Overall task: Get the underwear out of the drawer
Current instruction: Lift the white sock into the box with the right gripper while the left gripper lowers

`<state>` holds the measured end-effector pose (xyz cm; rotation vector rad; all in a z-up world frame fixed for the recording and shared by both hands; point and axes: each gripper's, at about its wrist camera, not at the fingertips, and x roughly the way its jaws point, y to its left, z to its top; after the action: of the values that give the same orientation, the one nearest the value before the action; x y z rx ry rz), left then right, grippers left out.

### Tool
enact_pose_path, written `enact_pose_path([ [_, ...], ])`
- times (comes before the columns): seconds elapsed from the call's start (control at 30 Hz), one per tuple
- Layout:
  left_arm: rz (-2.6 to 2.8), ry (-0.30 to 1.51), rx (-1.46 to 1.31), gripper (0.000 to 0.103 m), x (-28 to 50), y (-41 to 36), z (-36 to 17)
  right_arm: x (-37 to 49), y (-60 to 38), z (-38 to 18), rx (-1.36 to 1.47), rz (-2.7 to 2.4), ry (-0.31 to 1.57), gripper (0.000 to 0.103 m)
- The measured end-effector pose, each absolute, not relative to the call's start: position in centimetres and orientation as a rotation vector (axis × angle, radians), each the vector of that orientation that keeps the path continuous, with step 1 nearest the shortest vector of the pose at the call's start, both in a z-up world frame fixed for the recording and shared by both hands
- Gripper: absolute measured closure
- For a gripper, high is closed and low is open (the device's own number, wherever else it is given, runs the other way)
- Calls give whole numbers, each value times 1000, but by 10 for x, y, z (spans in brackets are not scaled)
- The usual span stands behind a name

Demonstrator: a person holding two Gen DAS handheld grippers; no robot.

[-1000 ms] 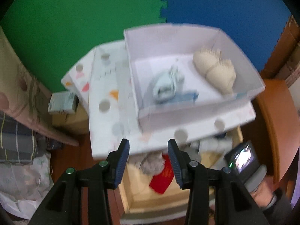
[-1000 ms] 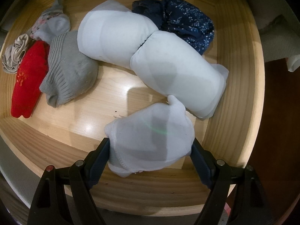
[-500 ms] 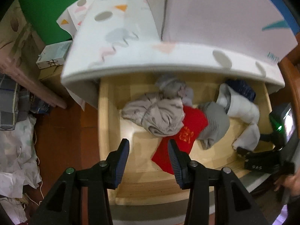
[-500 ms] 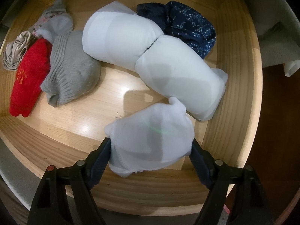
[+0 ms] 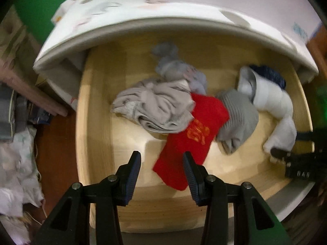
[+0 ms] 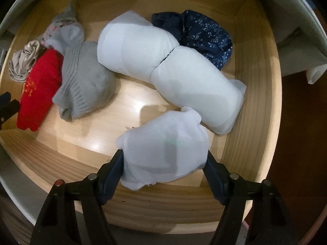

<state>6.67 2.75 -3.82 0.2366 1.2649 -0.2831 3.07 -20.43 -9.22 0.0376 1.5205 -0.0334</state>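
The wooden drawer [image 5: 92,122] [image 6: 255,122] is pulled out and holds several garments. My right gripper [image 6: 164,157] points straight down at the drawer's front right. Its jaws are closing, and both pads press the sides of a white cloth bundle [image 6: 163,143] [image 5: 284,134]. My left gripper [image 5: 161,155] hangs open above the drawer's front with nothing in it, over a red garment [image 5: 196,126] [image 6: 38,89]. A crumpled beige-grey piece [image 5: 155,106], a grey knitted piece [image 6: 83,83], a white rolled pair [image 6: 163,61] and a navy floral piece [image 6: 204,34] lie around.
A white patterned cabinet top [image 5: 163,14] overhangs the back of the drawer. A green mat [image 5: 30,4] lies behind it. Loose cloth and clutter [image 5: 16,153] are piled on the brown floor at the left. The drawer's front wall [image 6: 163,204] is just under my right fingers.
My left gripper has dropped from above the cabinet top to just over the open drawer. My right jaws have closed in on the white bundle, which looks narrower.
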Motion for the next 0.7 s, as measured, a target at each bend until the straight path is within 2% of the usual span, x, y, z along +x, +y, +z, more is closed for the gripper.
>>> enact_pose_path([
  [0.3, -233, 1207, 201, 60, 68, 42, -29, 18, -208, -64, 59, -27, 1462, 39],
  [0.7, -260, 1200, 194, 60, 66, 42, -26, 6, -226, -10, 86, -50, 1395, 40],
])
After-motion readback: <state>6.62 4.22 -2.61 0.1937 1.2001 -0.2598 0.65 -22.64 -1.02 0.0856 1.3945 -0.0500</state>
